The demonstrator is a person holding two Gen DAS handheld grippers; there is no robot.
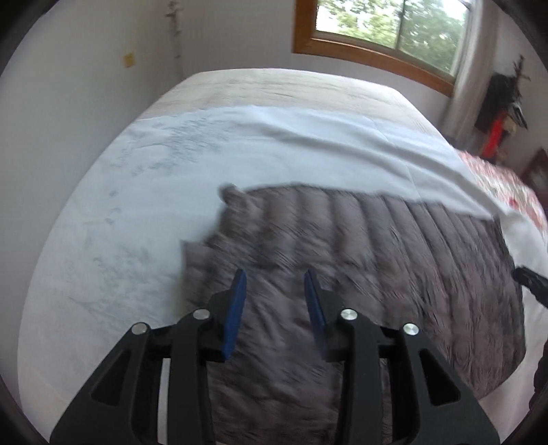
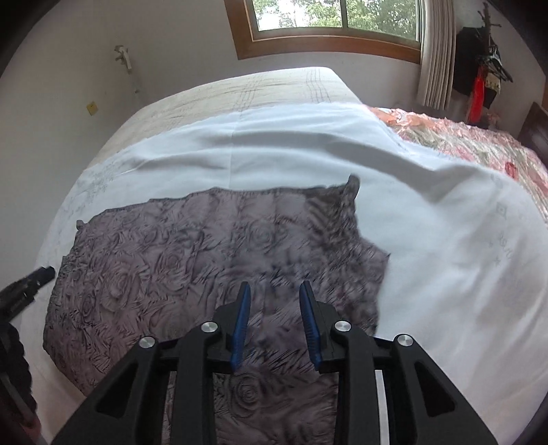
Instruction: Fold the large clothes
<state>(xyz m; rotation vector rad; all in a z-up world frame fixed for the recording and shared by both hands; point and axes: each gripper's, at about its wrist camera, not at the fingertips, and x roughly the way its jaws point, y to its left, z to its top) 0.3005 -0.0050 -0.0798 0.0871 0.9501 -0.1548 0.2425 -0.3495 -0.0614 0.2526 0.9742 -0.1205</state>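
Note:
A large grey garment with a rose pattern [image 2: 191,253] lies spread flat on the white sheet [image 2: 445,239] of a bed; in the left wrist view the same garment [image 1: 394,260] is blurred. My left gripper [image 1: 275,279] hovers above the garment's left part, its blue pads apart with nothing between them. My right gripper [image 2: 275,292] hangs over the garment's right part, also open and empty. Each gripper's tip shows at the edge of the other's view: the right gripper [image 1: 527,277] and the left gripper [image 2: 37,275].
A beige bedspread [image 2: 274,89] covers the far end of the bed, with a floral pink quilt [image 2: 479,140] at the right. A wood-framed window [image 2: 328,24] and a curtain [image 2: 435,58] are behind. White walls stand at the left.

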